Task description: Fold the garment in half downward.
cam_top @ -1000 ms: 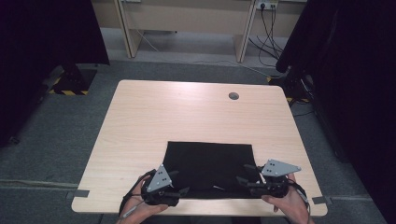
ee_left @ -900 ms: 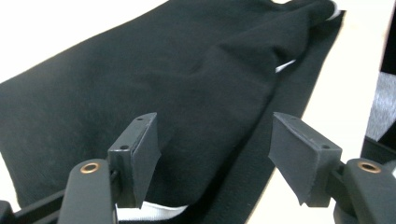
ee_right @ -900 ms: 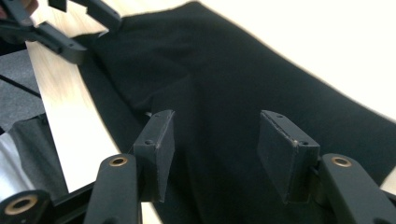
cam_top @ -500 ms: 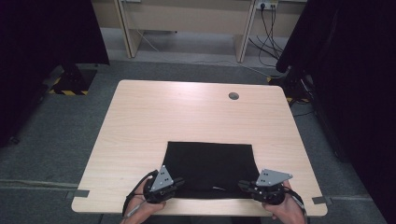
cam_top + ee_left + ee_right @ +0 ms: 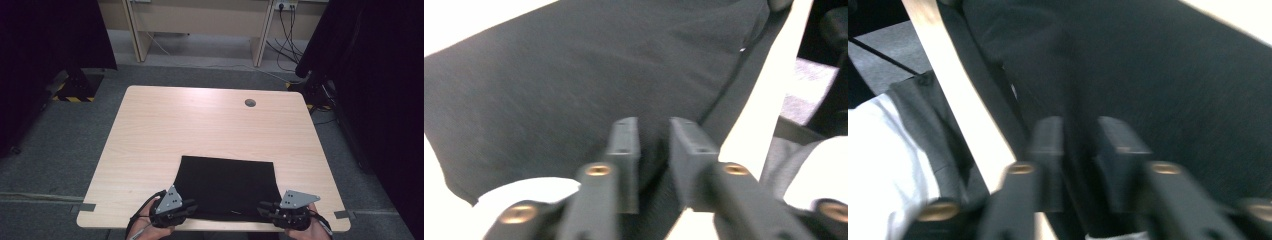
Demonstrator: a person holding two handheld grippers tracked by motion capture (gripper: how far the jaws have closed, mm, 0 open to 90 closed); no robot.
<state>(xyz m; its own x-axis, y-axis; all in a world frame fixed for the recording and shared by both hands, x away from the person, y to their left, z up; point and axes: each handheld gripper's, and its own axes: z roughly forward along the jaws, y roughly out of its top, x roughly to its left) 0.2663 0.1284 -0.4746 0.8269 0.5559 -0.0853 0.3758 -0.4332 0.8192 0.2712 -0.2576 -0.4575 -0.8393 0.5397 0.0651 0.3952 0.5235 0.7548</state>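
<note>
A black cloth [image 5: 227, 182] lies flat on the pale wooden table [image 5: 200, 125], its near edge at the table's front. My left gripper [image 5: 192, 206] sits at the cloth's near left corner, my right gripper [image 5: 262, 206] at its near right corner. In the left gripper view my left gripper [image 5: 654, 135] keeps a narrow gap over the cloth [image 5: 574, 75], with the hem between the jaws. My right gripper [image 5: 1080, 135] stands the same way, a fold of cloth [image 5: 1173, 90] running into its gap. Both pairs of jaws have just been opening a little; the pads do not visibly press.
A round cable hole [image 5: 250, 103] sits at the table's far right. Dark curtains [image 5: 45, 40] hang at both sides, and cables [image 5: 290, 20] trail down by the desk legs at the back. The person's hands hold both grippers at the front edge.
The right gripper has slid down and back toward the table's front edge, onto the cloth's near right corner. The left gripper has hardly moved. The cloth lies as before.
</note>
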